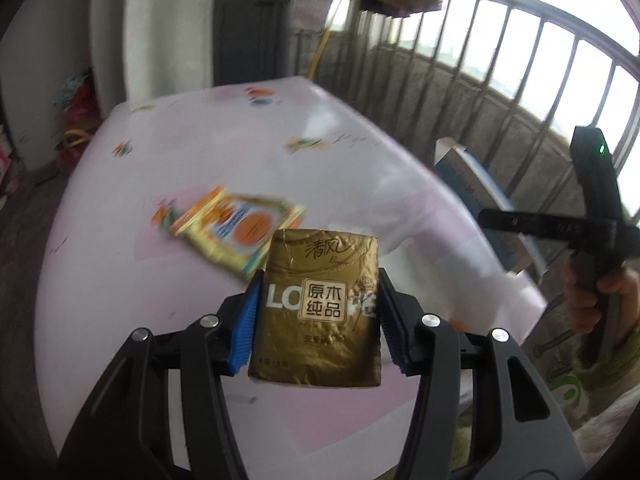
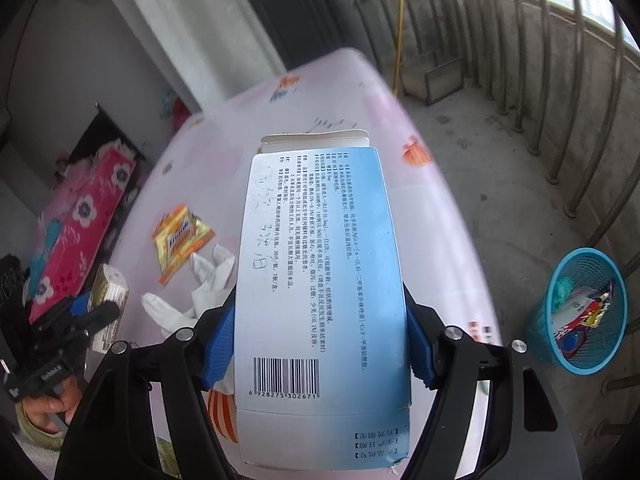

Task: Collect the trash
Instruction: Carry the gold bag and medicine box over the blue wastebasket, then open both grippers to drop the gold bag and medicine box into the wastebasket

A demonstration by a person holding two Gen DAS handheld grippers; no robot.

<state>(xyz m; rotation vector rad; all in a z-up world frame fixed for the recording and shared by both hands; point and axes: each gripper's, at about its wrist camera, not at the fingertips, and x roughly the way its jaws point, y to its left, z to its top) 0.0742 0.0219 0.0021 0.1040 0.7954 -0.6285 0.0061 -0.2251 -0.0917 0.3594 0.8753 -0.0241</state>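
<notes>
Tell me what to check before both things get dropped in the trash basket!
1. Left gripper pinching the gold tissue pack on both sides: ok.
2. Right gripper clamped on the blue and white medicine box: ok.
3. Blue mesh trash basket upright on the floor, with room on top: ok.
4. Either gripper over the basket: not ok, both are above the pink table.
5. Table cleared: not ok, an orange snack wrapper and crumpled white paper lie there.
6. Box's top flap shut: not ok, it stands open.
</notes>
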